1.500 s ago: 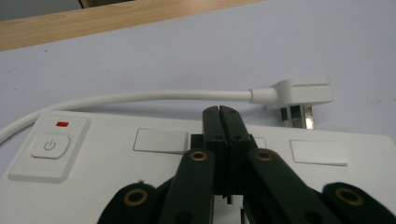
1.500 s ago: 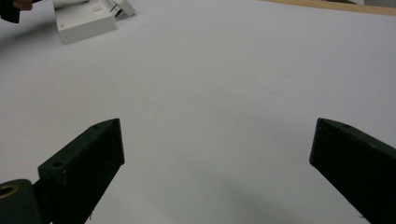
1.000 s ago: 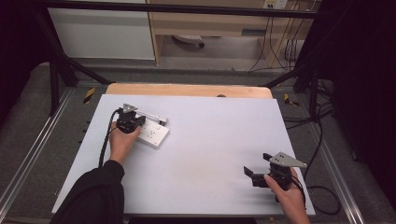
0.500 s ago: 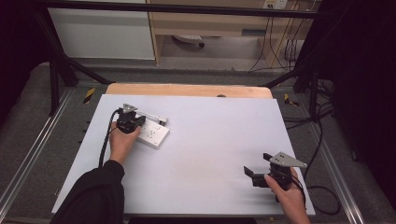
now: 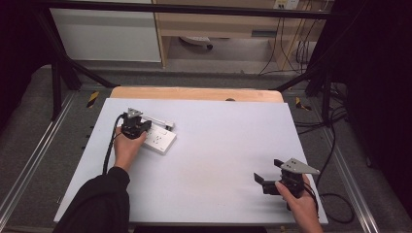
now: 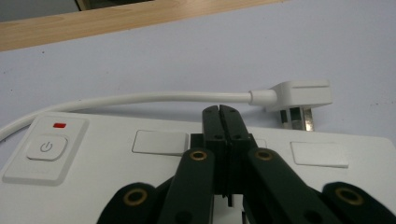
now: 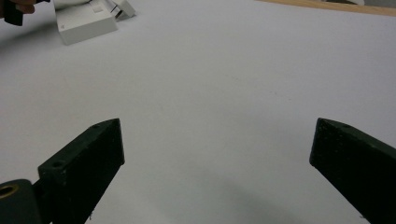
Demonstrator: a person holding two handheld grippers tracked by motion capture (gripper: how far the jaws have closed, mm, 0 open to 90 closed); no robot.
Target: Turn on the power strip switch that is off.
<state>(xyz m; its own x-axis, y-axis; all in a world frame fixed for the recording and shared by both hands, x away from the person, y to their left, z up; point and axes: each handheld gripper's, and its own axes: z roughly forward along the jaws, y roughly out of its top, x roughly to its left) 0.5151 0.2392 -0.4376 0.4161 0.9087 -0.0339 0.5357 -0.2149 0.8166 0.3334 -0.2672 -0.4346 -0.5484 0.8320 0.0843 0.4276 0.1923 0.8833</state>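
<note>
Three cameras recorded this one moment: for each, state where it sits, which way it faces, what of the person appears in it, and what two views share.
High view: above the person's side, looking forward and down on the white table; both forearms, left gripper, right gripper.
Left gripper view: rides the left gripper, jaws shut, over the white power strip, facing its plug.
Right gripper view: rides the right gripper, jaws wide apart, looking low across the table.
Shared: the power strip appears far off in the right gripper view too.

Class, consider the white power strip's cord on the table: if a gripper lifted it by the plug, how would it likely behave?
The cord curves loosely, so it would probably droop. The plug looks rigid and light. The power strip would likely stay put until the cord tightens.
</note>
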